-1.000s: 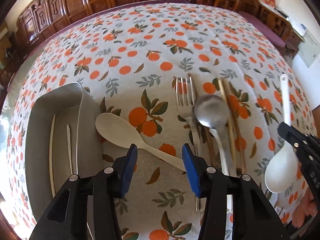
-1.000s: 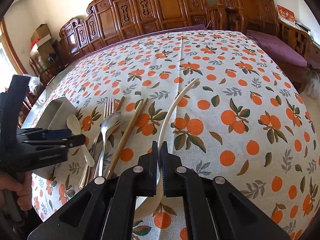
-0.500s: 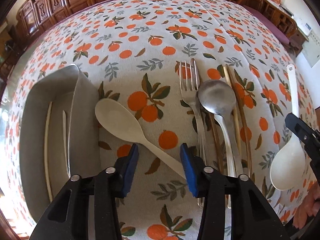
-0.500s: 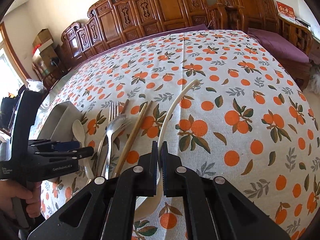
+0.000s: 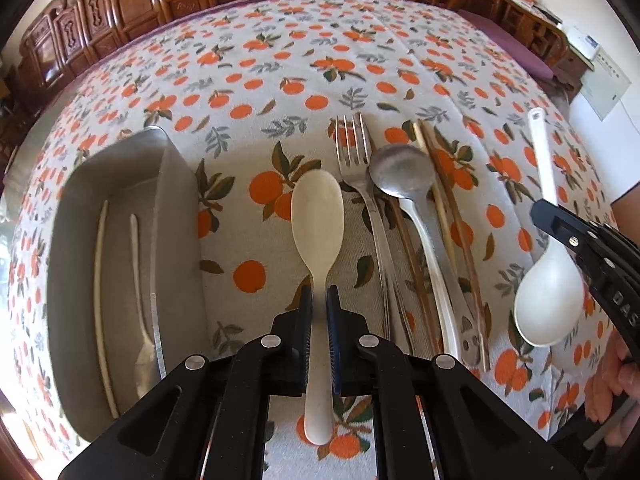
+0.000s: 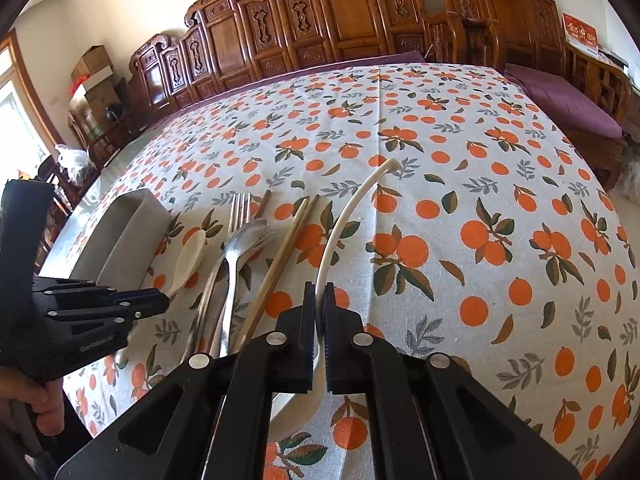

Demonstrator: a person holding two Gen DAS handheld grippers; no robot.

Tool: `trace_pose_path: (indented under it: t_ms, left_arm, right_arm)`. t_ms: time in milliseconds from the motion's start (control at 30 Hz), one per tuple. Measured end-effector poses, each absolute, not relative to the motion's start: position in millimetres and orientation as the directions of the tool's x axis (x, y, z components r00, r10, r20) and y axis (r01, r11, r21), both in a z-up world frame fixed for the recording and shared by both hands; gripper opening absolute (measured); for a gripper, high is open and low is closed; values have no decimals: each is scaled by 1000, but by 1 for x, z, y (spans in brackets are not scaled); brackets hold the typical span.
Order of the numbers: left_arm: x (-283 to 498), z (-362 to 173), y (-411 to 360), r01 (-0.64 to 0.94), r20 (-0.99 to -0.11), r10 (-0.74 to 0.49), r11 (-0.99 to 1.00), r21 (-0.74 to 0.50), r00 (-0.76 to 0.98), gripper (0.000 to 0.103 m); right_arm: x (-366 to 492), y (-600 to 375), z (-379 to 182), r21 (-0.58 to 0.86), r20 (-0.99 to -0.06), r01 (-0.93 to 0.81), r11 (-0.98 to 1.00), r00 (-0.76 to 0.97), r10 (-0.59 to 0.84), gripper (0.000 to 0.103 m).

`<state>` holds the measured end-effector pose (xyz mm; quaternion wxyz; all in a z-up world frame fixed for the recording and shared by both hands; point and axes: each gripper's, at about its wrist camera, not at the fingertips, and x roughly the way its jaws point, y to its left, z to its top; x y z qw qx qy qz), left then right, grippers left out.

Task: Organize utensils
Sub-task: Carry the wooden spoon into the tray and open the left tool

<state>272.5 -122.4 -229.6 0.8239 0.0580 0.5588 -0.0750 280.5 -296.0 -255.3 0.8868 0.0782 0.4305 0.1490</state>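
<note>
At a table (image 5: 320, 52) draped in an orange-print cloth, a person works two hand-held claws over a row of utensils. The left claw (image 5: 319, 308) has just closed its blue-padded jaws on the handle of a cream spoon (image 5: 318, 216), which now points straight away from the camera with its bowl toward the far side and its handle end sticking out behind the pads. The spoon lies between a grey tray (image 5: 176, 216) on its left and the remaining cutlery on its right. Inside the tray rest two thin pale sticks and what looks like a slim spoon; exactly what they are is hard to tell.

Just right of the cream spoon, a metal fork (image 5: 354, 160), a metal spoon (image 5: 402, 172) and wooden chopsticks (image 5: 444, 208) lie side by side and partly overlapping, handles toward the camera.

The right claw (image 6: 319, 292) is clamped narrow on the curved handle of a white ladle-style spoon (image 6: 348, 216), whose handle arcs away over the cloth while its bowl sits under the claw, near the table's edge. From the left wrist view, that white spoon appears at the far right, well apart from the tray, with the holder's fingers (image 5: 612, 376) visible beneath the black claw body.

Carved wooden chairs (image 6: 340, 28) line the far side of the table.
</note>
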Motion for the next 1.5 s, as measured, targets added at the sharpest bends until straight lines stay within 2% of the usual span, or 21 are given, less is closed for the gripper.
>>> trace_pose_path:
  t_ms: [367,767,1500]
  left_arm:
    - [247,-190,-108,226,-886,-68,973,42,458,6]
    - [238,-161,-75,194,-848,-64,980,46,526,6]
    - [269,-212,6,73,-864,-22,997,17,503,6]
  right_arm:
    - [272,-274,-241,272,-714,-265,925,589,378,5]
    - [256,-237,-224,251,-691,-356,900,585,424,5]
    - [253,-215,-233,212,-720,-402,891,552,421,5]
